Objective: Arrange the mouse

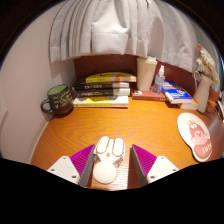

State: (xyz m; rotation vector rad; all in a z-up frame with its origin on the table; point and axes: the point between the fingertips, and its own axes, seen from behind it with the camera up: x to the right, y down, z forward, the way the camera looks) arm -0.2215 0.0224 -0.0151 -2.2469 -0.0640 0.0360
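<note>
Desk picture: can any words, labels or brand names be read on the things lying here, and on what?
Nothing can be read for certain.
Green mug: pale lettering, too blurred to read.
Stacked books: spine print too small to read.
Bottle: label unreadable.
Round mat: a drawn figure, any words too small.
White mouse, between the claw's open fingers: no marking visible.

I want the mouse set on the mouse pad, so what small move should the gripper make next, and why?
Probably close the fingers on the mouse. It lies on the desk between the gripper's open pads, with a gap visible at each side, so it isn't held yet. The round mouse pad lies ahead to the right; carrying comes after a grip.
</note>
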